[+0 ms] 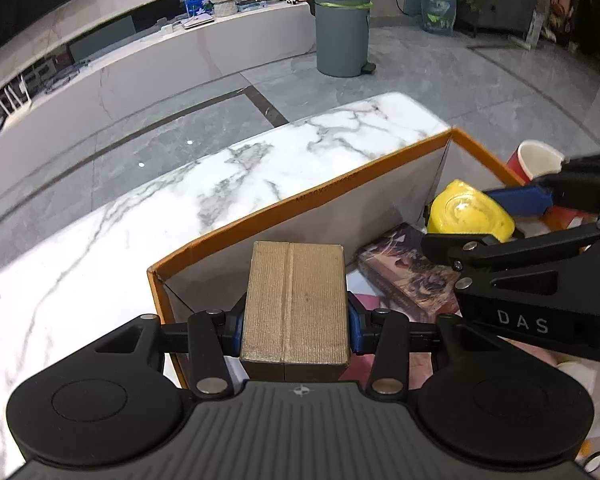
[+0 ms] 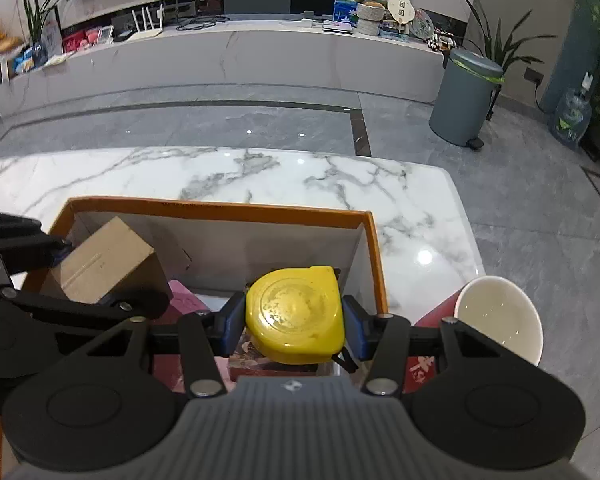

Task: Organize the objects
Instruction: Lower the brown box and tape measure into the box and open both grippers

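Note:
My left gripper (image 1: 296,326) is shut on a brown cardboard box (image 1: 296,300) and holds it over the left end of an orange-rimmed open box (image 1: 300,200). The cardboard box also shows in the right wrist view (image 2: 104,266). My right gripper (image 2: 296,322) is shut on a yellow tape measure (image 2: 296,314) and holds it inside the orange-rimmed box (image 2: 220,210), above a printed card box (image 2: 260,360). The tape measure (image 1: 470,212) and the card box (image 1: 408,272) also show in the left wrist view.
The orange-rimmed box stands on a white marble table (image 2: 260,172). A red paper cup (image 2: 496,320) stands just outside its right wall. A grey bin (image 2: 464,100) stands on the floor beyond. A pink item (image 2: 184,296) lies in the box.

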